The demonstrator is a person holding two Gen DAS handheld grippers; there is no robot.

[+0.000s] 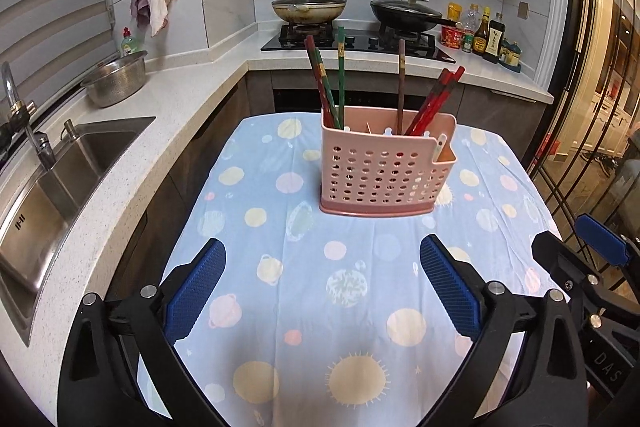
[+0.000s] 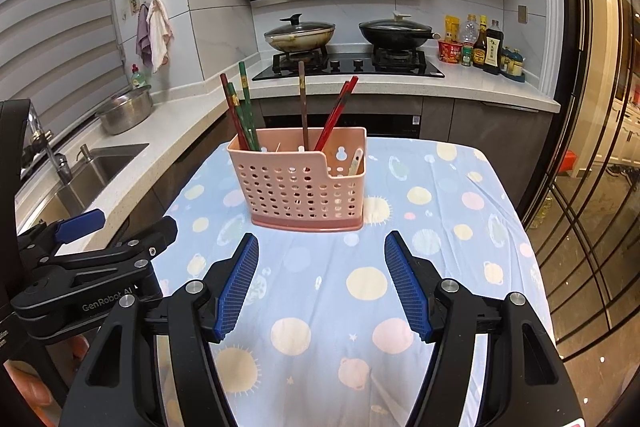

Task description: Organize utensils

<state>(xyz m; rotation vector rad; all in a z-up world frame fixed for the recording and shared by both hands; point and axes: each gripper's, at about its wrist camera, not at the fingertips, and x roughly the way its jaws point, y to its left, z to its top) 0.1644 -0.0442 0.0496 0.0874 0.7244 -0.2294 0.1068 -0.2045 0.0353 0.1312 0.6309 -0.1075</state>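
Note:
A pink perforated utensil holder (image 1: 382, 171) stands upright on a table with a blue planet-print cloth (image 1: 304, 267); it also shows in the right wrist view (image 2: 304, 187). Green and red chopsticks (image 1: 330, 83) stand in its left part, one brown chopstick (image 1: 401, 87) in the middle, red chopsticks (image 1: 434, 101) lean at the right. A pale spoon (image 1: 440, 147) sits in the low right pocket. My left gripper (image 1: 322, 259) is open and empty, short of the holder. My right gripper (image 2: 322, 259) is open and empty, also short of it.
A white counter (image 1: 168, 107) with a steel sink (image 1: 60, 179) and a colander (image 1: 116, 79) runs along the left. A stove with two lidded pans (image 1: 308, 5) and sauce bottles (image 1: 486, 35) sits behind the table. Glass doors (image 1: 600, 107) stand at the right.

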